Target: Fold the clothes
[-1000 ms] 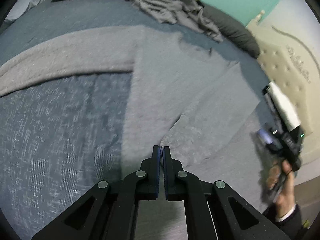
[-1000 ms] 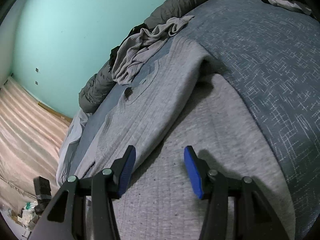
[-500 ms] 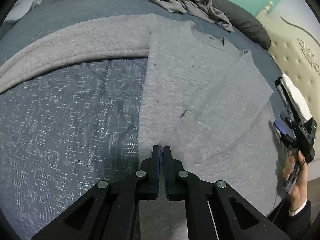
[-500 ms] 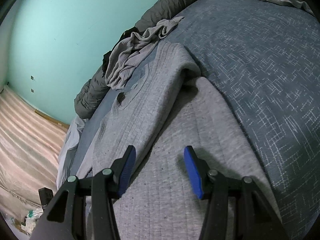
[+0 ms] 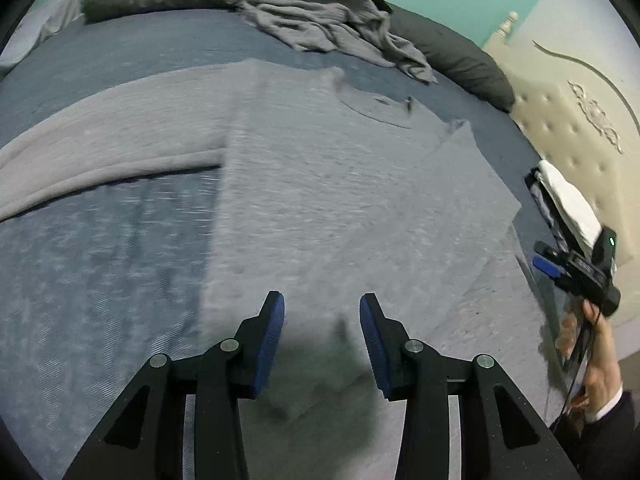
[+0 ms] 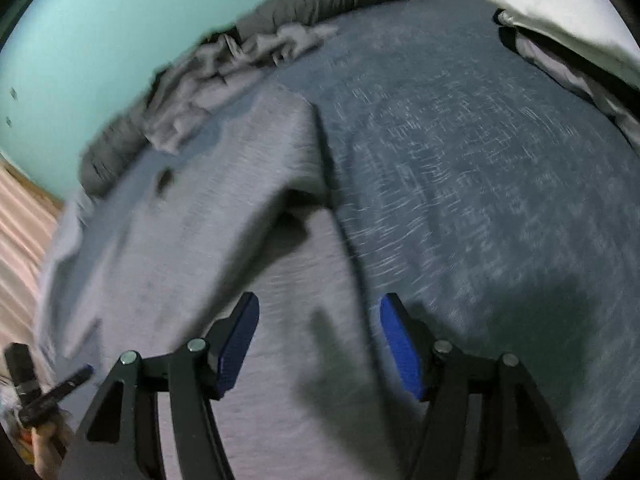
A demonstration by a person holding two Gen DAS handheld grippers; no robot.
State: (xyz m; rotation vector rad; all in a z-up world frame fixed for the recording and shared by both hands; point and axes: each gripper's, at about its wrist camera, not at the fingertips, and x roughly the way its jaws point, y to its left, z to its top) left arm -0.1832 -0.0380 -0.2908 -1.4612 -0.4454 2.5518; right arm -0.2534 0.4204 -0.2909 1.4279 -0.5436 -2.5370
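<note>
A grey long-sleeved sweater (image 5: 320, 184) lies spread on the blue bedcover, one sleeve (image 5: 100, 152) stretched out to the left and the right side folded over the body. My left gripper (image 5: 322, 312) hangs open just above the sweater's lower part, nothing between its blue pads. The right wrist view shows the same sweater (image 6: 208, 216), its folded sleeve running down toward my right gripper (image 6: 320, 316), which is open above the cloth near the sweater's right edge. That right gripper (image 5: 560, 268) also appears at the far right of the left wrist view, held by a hand (image 5: 600, 364).
A crumpled grey garment (image 5: 332, 28) and dark pillows (image 5: 452, 60) lie at the bed's far side against a teal wall. Folded white and striped laundry (image 6: 568, 28) is stacked at the bed's corner. A cream tufted headboard (image 5: 568, 128) stands on the right. Blue bedcover (image 6: 480, 168) surrounds the sweater.
My left gripper has gone from shut to open and let the sweater's cloth drop onto the body. The right gripper has stayed open and swung to the right over the sweater's edge.
</note>
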